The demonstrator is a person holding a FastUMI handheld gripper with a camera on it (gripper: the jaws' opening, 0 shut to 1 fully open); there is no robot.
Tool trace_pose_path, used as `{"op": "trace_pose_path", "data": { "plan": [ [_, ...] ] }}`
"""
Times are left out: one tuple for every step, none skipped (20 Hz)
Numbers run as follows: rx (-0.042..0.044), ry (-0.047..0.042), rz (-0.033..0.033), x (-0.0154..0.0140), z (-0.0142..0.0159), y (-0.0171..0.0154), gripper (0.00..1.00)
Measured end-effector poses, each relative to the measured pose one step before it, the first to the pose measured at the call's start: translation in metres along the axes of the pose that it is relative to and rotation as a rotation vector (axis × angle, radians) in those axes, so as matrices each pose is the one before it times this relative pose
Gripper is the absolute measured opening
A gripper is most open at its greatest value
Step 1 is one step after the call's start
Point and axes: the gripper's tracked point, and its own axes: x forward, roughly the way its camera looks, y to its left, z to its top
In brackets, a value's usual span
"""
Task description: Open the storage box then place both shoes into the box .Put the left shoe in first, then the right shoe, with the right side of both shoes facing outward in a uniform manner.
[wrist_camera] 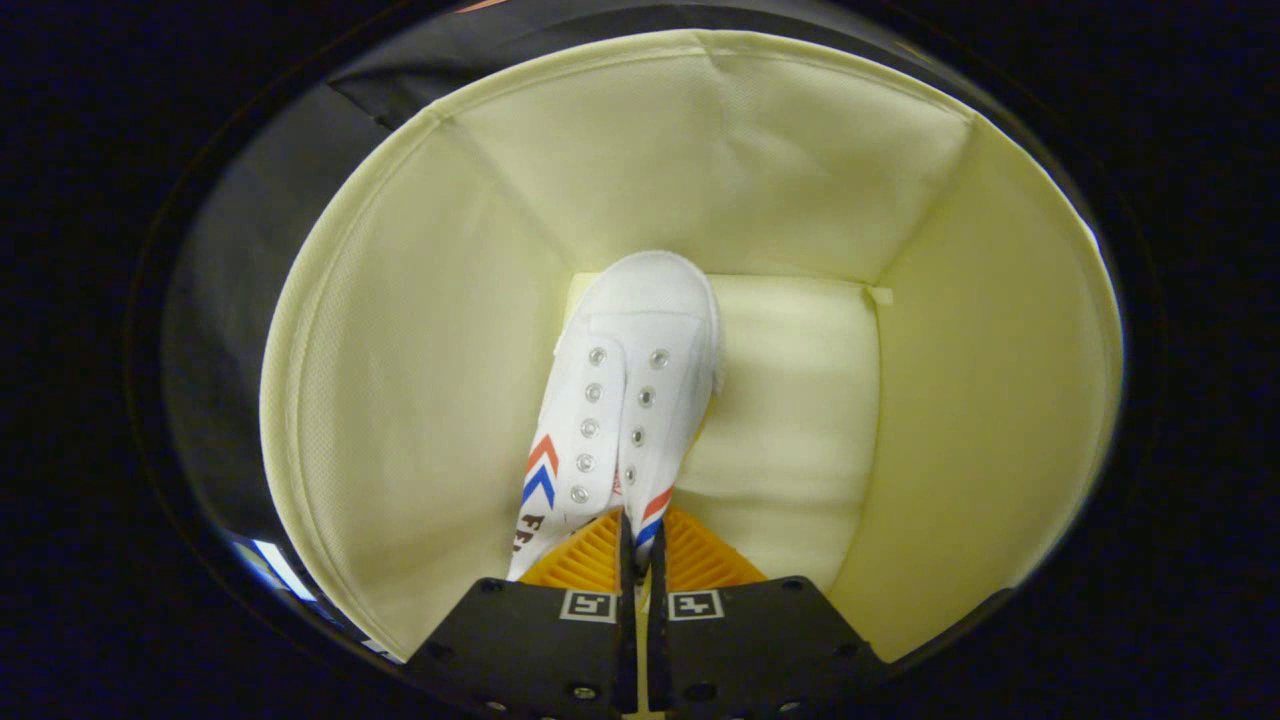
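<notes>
A white canvas shoe (630, 390) with red and blue chevrons and metal eyelets hangs toe-down inside the cream fabric storage box (420, 400). Its toe cap rests near the far left of the box floor (800, 420), close to the left wall. My gripper (636, 560) is shut on the shoe's rear collar, the two fingers pressed nearly together on the fabric edge. The heel end is hidden behind the fingers.
The box's four cream walls surround the shoe. The floor to the right of the shoe is bare, about one shoe wide. Dark booth cloth shows beyond the box rim at the upper left.
</notes>
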Motion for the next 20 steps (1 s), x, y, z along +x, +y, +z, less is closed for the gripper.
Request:
{"op": "trace_pose_path", "data": {
  "plan": [
    [-0.01412,0.01732,0.01451,-0.00153,-0.00247,0.00172,0.13],
    [-0.00882,0.01079,0.00869,-0.00384,-0.00226,0.00019,0.17],
    [-0.00016,0.00883,-0.00037,-0.00802,-0.00383,0.00162,0.26],
    [0.00961,-0.00684,0.02037,-0.01007,0.00061,0.00520,0.34],
    [0.00180,-0.01152,0.03285,-0.01255,-0.00058,0.00362,0.43],
    [-0.01536,-0.00646,0.02478,-0.01440,-0.00326,0.00205,0.43],
    [-0.03691,0.00202,0.00330,-0.01690,-0.00671,-0.00237,0.53],
    [-0.04353,-0.01047,-0.00827,-0.01839,-0.00392,-0.00354,0.61],
    [-0.03618,-0.03166,0.00382,-0.01905,-0.00177,-0.00250,0.72],
    [-0.01362,-0.04561,-0.01650,-0.01822,0.00157,-0.00626,0.83],
    [-0.01333,-0.03781,-0.01900,-0.01977,0.00218,-0.00869,0.94],
    [-0.01116,-0.02612,-0.00472,-0.01593,-0.00252,-0.01084,0.98],
    [-0.00113,-0.02041,0.00884,-0.01555,-0.00273,-0.00831,0.98],
    [0.00283,-0.01635,0.02095,-0.01930,-0.00100,-0.00649,0.97],
    [0.00620,-0.01509,0.01336,-0.01704,-0.00165,-0.00920,0.96],
    [0.00578,-0.01719,0.01594,-0.01421,-0.00318,-0.01070,0.96],
    [0.00219,-0.01553,0.00740,-0.01445,-0.00213,-0.01247,0.96],
    [0.00625,-0.01492,-0.00012,-0.01358,-0.00188,-0.01689,0.95],
    [0.00808,-0.00927,0.00430,-0.01122,-0.00262,-0.01603,0.95],
    [0.00864,-0.00059,0.00165,-0.00788,-0.00495,-0.01669,0.96]
  ]
}}
